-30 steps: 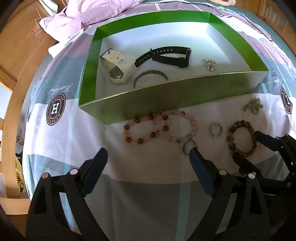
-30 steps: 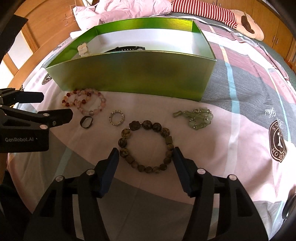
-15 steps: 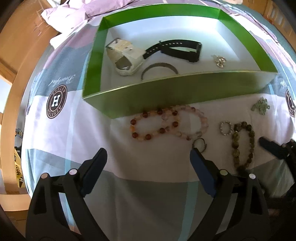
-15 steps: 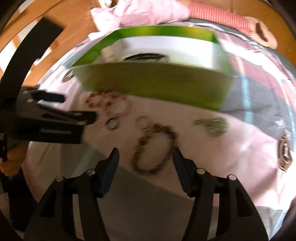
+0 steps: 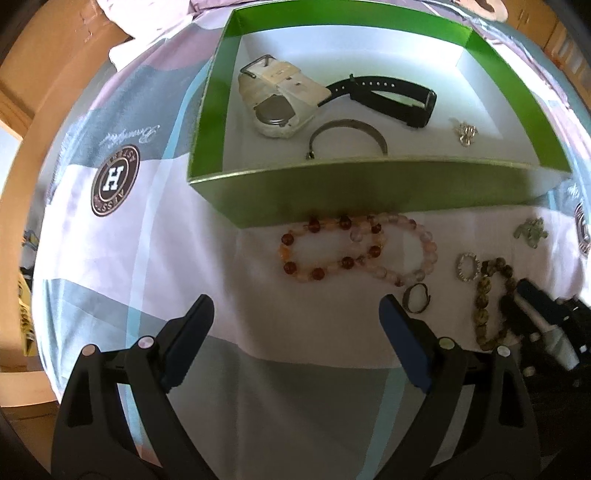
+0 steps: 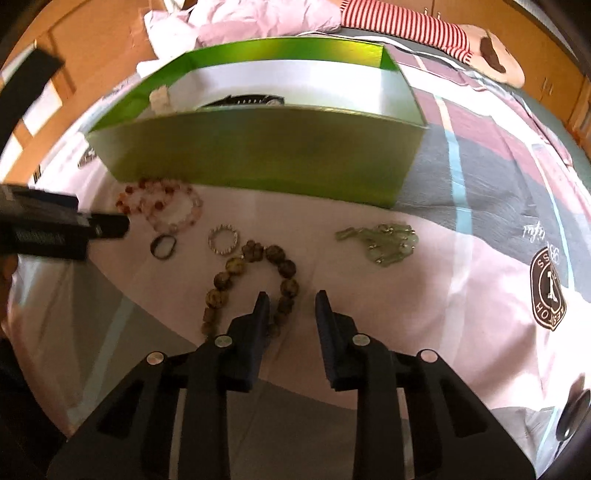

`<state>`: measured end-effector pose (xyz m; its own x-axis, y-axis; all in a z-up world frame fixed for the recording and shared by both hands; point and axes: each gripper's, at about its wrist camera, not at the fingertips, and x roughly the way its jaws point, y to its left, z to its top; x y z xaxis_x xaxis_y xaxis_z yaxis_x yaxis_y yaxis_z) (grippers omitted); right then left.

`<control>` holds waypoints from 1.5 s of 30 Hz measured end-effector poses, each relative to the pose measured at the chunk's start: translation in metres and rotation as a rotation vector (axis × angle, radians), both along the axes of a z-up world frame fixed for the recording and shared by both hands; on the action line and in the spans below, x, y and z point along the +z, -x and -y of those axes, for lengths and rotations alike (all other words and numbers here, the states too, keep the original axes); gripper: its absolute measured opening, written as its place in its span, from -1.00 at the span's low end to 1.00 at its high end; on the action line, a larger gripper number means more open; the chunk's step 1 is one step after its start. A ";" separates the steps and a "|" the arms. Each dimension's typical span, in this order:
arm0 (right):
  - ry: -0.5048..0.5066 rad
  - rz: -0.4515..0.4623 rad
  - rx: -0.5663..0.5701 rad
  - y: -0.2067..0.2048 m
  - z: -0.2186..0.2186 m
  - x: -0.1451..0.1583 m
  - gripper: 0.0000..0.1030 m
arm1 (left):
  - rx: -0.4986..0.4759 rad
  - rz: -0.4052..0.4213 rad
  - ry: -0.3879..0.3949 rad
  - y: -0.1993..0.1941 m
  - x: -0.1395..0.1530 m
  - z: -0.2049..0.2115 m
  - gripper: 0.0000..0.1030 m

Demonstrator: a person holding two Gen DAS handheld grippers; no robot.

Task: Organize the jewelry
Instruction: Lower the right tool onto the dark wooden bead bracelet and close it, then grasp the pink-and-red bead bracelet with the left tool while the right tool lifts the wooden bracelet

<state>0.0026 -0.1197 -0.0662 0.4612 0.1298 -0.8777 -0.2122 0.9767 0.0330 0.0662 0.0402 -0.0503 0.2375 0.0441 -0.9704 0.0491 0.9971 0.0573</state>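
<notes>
Across the left wrist view spreads a bed (image 5: 110, 258) covered in a patchwork sheet of white, grey, pale blue and mauve blocks, with wooden furniture curving along the left edge of the frame. A round brown badge (image 5: 115, 180) printed at centre left carries a large white "H"; the ring of letters around it is too small to read, and faint cursive script sits above it. A green box (image 5: 369, 188) with a white floor fills the upper centre and holds a white watch (image 5: 280, 99), a black watch (image 5: 391, 98), a thin metal bangle (image 5: 349, 134) and a small silvery charm (image 5: 466, 132). Just below the box's near wall lie two overlapping bead bracelets (image 5: 354, 249) in red and pink, then a dark ring (image 5: 418, 297), a sparkly ring (image 5: 468, 266), an olive bead bracelet (image 5: 487, 299) and a pale green trinket (image 5: 532, 230) at right. The left gripper (image 5: 295, 325) hangs over bare sheet at lower centre, jaws spread wide, holding nothing

Seen from the right wrist, the same sheet runs to wooden cupboards at the upper right, with pink bedding (image 6: 266, 18) and a red-striped cloth (image 6: 402, 26) along the top. A brown badge (image 6: 548, 286) at right reads partly "HOUS". The right gripper (image 6: 291, 306) sits low at centre, jaws narrowed but parted, its left finger (image 6: 258, 317) touching the olive bead bracelet (image 6: 255, 280), whose near beads lie between the jaws; nothing is clamped. The left gripper (image 6: 107, 225) juts in from the left edge
</notes>
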 end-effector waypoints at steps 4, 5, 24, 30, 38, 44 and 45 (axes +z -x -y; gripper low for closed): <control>-0.050 -0.004 0.053 0.005 -0.006 0.005 -0.85 | 0.061 0.003 0.076 -0.011 0.003 -0.024 0.75; -0.048 0.001 0.063 0.006 -0.009 0.006 -0.85 | 0.069 0.003 0.087 -0.013 0.004 -0.027 0.75; -0.037 -0.018 0.043 0.005 -0.006 0.002 -0.84 | 0.155 -0.038 0.247 -0.045 -0.019 -0.048 0.33; -0.033 -0.019 0.048 0.005 -0.007 0.002 -0.84 | 0.206 -0.023 0.277 -0.051 -0.017 -0.064 0.31; -0.003 -0.003 0.040 0.005 -0.007 0.000 -0.76 | 0.147 0.018 0.044 -0.049 -0.021 -0.032 0.14; 0.010 0.012 0.032 0.004 -0.007 -0.002 -0.70 | 0.095 0.056 -0.052 -0.052 -0.024 -0.008 0.04; 0.015 0.015 0.034 0.004 -0.008 -0.002 -0.70 | 0.085 0.060 -0.056 -0.052 -0.024 -0.003 -0.06</control>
